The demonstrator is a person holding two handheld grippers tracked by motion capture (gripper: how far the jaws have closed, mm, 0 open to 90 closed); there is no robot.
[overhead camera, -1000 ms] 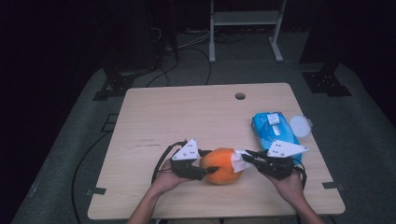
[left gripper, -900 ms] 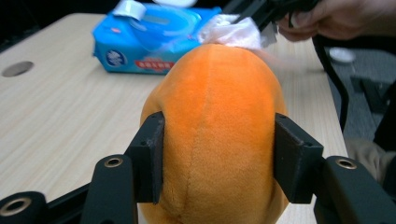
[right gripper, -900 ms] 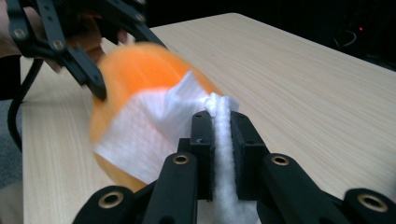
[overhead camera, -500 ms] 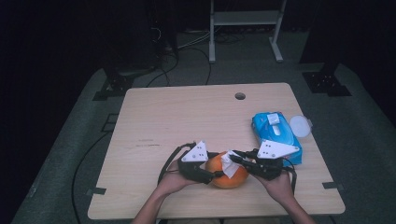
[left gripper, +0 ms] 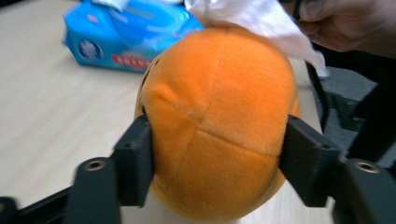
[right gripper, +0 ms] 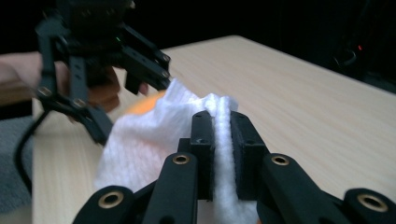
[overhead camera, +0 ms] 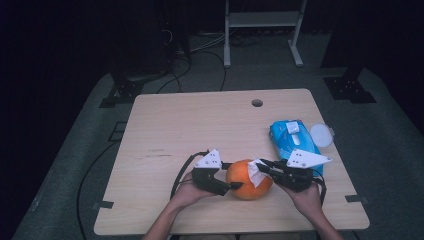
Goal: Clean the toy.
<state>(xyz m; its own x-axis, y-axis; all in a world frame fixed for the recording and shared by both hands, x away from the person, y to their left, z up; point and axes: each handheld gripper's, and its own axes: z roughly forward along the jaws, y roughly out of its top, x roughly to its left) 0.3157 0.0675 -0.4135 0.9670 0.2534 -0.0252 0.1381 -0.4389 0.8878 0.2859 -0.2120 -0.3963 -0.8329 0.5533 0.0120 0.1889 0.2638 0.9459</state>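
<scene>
Orange plush ball [overhead camera: 248,179] clamped at the table's [overhead camera: 200,125] near edge, wipe [overhead camera: 256,172] laid on it.

I hold the left gripper [overhead camera: 231,186] level, jaws just closing, pressing the ball's sides; the right gripper [overhead camera: 261,165] pinches the white wipe. Since a second ago, both hands have shifted slightly toward me. The blue wipes pack [overhead camera: 290,138] lies beyond.

Lab/studio setup; dark room w/ lone wooden table [overhead camera: 200,125], floor cables [overhead camera: 210,47], metal stand [overhead camera: 262,20].
</scene>
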